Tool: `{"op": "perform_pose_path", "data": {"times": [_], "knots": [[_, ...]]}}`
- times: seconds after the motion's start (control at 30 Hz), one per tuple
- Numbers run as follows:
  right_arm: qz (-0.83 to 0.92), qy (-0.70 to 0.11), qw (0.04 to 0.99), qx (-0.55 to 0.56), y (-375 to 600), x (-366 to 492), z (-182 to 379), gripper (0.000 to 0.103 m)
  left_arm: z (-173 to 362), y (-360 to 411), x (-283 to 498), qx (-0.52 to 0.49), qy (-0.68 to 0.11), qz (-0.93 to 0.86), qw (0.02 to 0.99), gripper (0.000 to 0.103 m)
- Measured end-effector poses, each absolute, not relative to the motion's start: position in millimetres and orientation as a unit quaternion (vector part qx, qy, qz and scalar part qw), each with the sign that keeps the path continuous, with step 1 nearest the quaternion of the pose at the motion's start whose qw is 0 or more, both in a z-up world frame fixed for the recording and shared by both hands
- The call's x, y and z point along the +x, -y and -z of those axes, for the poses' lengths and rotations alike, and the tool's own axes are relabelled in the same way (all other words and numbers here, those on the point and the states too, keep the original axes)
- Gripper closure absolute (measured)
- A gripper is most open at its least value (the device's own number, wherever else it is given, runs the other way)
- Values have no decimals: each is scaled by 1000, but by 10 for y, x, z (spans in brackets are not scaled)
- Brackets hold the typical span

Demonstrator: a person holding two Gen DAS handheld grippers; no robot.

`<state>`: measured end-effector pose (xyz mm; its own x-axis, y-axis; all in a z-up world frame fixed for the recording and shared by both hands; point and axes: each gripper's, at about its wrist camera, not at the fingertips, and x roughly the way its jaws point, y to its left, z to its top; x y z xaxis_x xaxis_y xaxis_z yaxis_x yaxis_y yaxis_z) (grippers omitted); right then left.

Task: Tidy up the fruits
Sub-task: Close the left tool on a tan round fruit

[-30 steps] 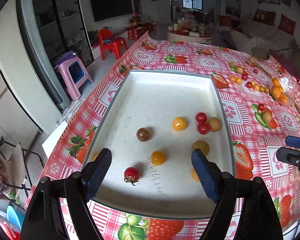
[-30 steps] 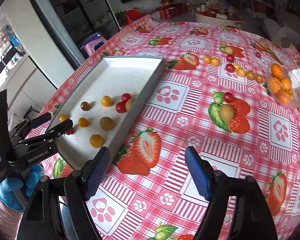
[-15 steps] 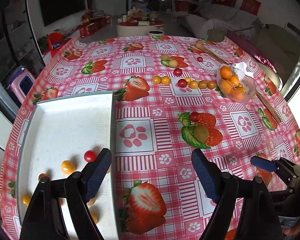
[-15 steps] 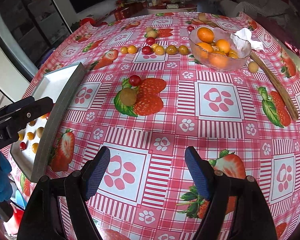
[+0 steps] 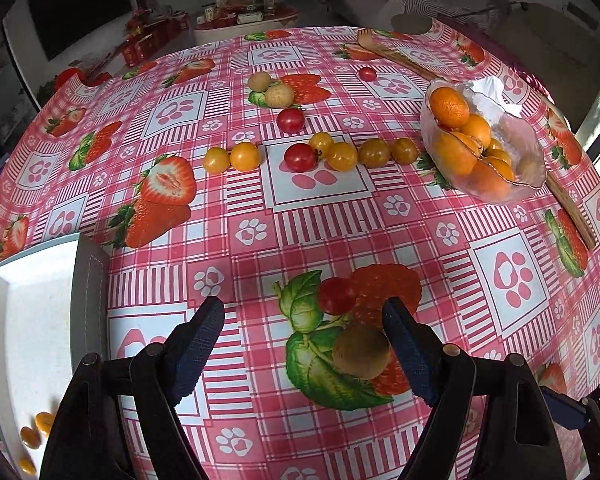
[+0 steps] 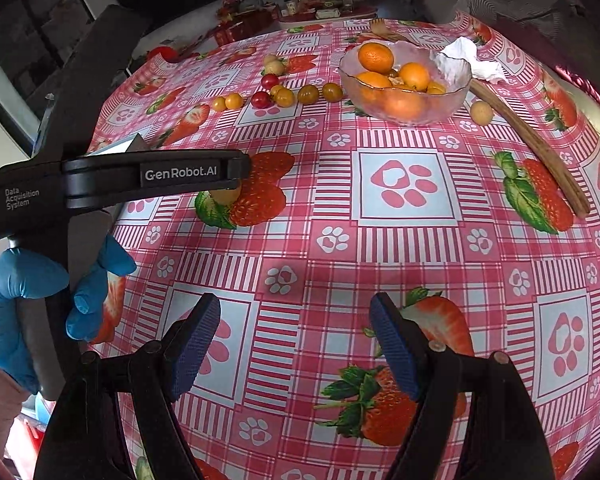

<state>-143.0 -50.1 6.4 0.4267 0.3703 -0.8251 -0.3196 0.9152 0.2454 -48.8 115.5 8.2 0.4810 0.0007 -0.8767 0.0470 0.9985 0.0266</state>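
A round table (image 5: pixel 260 240) is wearing a pink checked cloth printed with strawberries and paw prints. A white tray (image 5: pixel 28 320) is sitting at its left edge in the left wrist view, with a few small orange tomatoes (image 5: pixel 40 432) lying in its near corner. A glass bowl (image 6: pixel 406 80) of oranges is standing toward the far right, with a crumpled white paper (image 6: pixel 476 62) touching its rim and a long wooden stick (image 6: pixel 540 148) lying just beside it. A row of yellow and red cherry tomatoes (image 5: pixel 324 154) is stretching across the cloth left of the bowl.

The left gripper (image 5: pixel 304 344) is pointing down over the cloth, its jaws having just been closing a little while standing well apart; a brownish round fruit (image 5: pixel 360 352) is sitting between them close to the right pad, and a red cherry tomato (image 5: pixel 336 296) is lying just beyond, neither pressed. In the right wrist view a hand in a blue glove (image 6: pixel 24 296) is holding that tool, whose side is reading "GenRobot.AI" and "Data Acquisition System"; the fruit under it is mostly hidden, possibly the same brownish one.

The right gripper (image 6: pixel 296 340) is hovering wide open over bare cloth, gripping nothing.
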Motion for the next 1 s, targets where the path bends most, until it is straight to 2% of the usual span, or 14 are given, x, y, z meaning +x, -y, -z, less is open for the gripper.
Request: {"op": "perform_pose_path", "data": {"times": [0.13, 0.23, 0.27, 0.3, 0.33, 0.7, 1.0], "knots": [[-201, -495, 845, 31, 523, -1392, -39, 23, -70, -1143, -436, 15, -509, 21, 860, 36], [-199, -496, 845, 33, 515, -1358, -19, 23, -87, -1112, -428, 20, -504, 28, 863, 52], [-198, -494, 846, 31, 505, -1354, -18, 23, -95, -1094, -439, 25, -502, 33, 864, 67], [-198, -494, 846, 30, 494, -1342, -17, 23, -100, -1073, -448, 31, -501, 36, 864, 76], [-198, -493, 847, 29, 475, -1328, -18, 23, -101, -1063, -460, 36, -499, 36, 865, 78], [-205, -478, 854, -7, 103, -1093, -3, 23, -71, -1749, -811, -35, -483, -27, 874, 79], [-213, -472, 855, -29, -90, -975, 15, 23, -52, -1815, -993, -43, -470, -32, 881, 79]]}}
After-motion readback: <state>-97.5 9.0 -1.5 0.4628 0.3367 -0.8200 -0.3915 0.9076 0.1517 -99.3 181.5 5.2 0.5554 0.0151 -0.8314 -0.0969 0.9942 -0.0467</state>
